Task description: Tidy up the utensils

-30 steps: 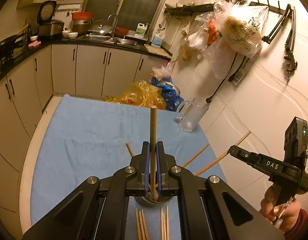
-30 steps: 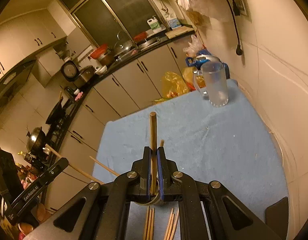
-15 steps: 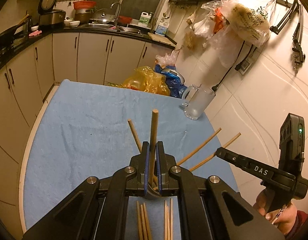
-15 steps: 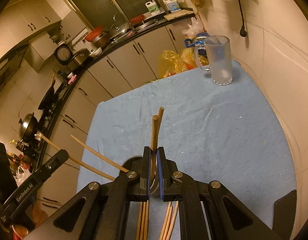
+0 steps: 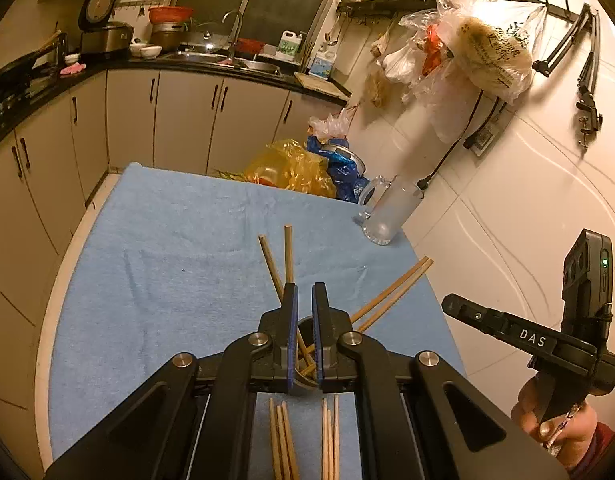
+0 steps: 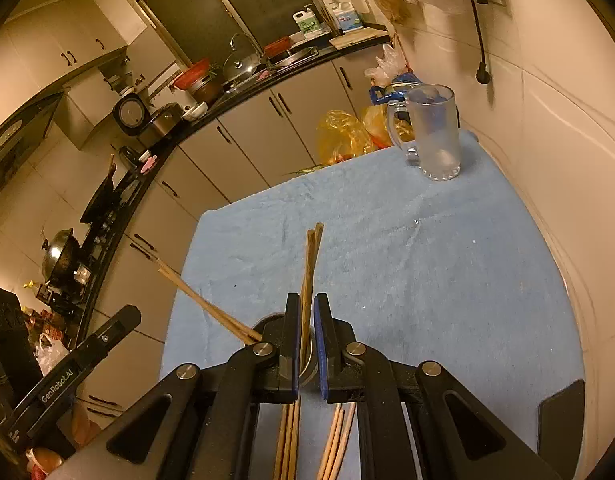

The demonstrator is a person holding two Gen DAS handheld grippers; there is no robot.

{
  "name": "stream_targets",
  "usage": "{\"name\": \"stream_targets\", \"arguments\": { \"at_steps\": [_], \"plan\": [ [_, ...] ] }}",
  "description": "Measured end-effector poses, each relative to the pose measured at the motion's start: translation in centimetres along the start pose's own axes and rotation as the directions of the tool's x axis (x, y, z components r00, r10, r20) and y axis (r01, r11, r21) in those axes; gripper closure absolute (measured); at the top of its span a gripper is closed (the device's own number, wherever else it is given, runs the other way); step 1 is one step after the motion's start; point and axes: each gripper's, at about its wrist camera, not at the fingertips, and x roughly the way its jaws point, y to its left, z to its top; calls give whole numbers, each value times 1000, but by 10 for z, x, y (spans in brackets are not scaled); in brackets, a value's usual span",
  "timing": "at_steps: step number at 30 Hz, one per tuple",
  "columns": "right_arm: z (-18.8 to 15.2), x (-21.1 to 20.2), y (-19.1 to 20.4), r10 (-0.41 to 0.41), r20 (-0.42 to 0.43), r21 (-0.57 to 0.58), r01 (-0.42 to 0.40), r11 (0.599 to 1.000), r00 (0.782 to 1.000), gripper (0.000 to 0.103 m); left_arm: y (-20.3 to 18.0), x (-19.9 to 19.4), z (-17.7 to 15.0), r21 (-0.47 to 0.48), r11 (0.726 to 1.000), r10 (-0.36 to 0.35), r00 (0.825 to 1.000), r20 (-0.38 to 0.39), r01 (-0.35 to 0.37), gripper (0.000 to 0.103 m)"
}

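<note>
Presently on the table: a blue cloth point(image 5: 167, 260) covering the whole top, with kitchen cabinets beyond its far and left edges.

Item, left gripper point(image 5: 303, 300): jaws drawn almost together, leaving only a narrow slit. No stick is clamped between them. It hangs tilted down over the holder.

Item, right gripper point(image 6: 305, 308): jaws likewise nearly closed. Two upright sticks show through the slit. Whether the pads press on them cannot be told. A person's hand point(image 5: 555, 420) holds its grip at the near right of the left view.

Item, metal cup point(image 5: 306, 323): it stands on the cloth at the near middle, just beyond both sets of fingertips and largely hidden by them.

Item, chopsticks in the cup point(image 5: 391, 292): four wooden sticks, in two pairs. In the left view one pair leans out to the right, and the other rises toward the far side.

Item, loose chopsticks point(image 5: 283, 440): a bundle of three lies flat on the cloth at the near edge, under the left gripper. A second bundle point(image 5: 330, 436) lies just to its right, apart from it.

Item, glass mug point(image 5: 387, 212): frosted, upright, at the far right corner of the cloth, well apart from the cup.

Item, yellow plastic bag point(image 5: 291, 168): beyond the far edge of the table.
</note>
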Motion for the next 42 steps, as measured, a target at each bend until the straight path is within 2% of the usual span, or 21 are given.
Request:
{"name": "stream_targets", "arguments": {
  "at_steps": [2, 6, 15, 22, 25, 36, 42],
  "plan": [
    [-3, -6, 0, 9, -1, 5, -9, 1000, 1000, 95, -2, -7, -3, 12, 1000, 6, 1000, 12, -6, 95],
    [-15, -18, 0, 5, 0, -9, -5, 1000, 1000, 91, -3, -25, -15, 25, 999, 23, 999, 35, -24, 77],
    [-72, -19, -3, -15, -93, -30, 12, 999, 996, 89, 6, -50, -67, 33, 997, 65, 998, 12, -66, 77],
    [-110, -1, 4, -50, -182, -69, 38, 997, 982, 89, 16, -57, -115, 41, 995, 89, 994, -61, -87, 77],
    [-122, 5, 10, -67, -203, -99, 48, 994, 977, 81, 21, -61, -127, 54, 993, 107, 991, -80, -103, 77],
    [-149, 29, 23, -79, -276, -100, 53, 994, 958, 81, 33, -80, -152, 107, 981, 171, 979, -109, -159, 76],
    [-156, 38, 29, -84, -307, -103, 54, 993, 948, 81, 32, -85, -153, 126, 976, 193, 976, -103, -180, 75]
  ]
}}
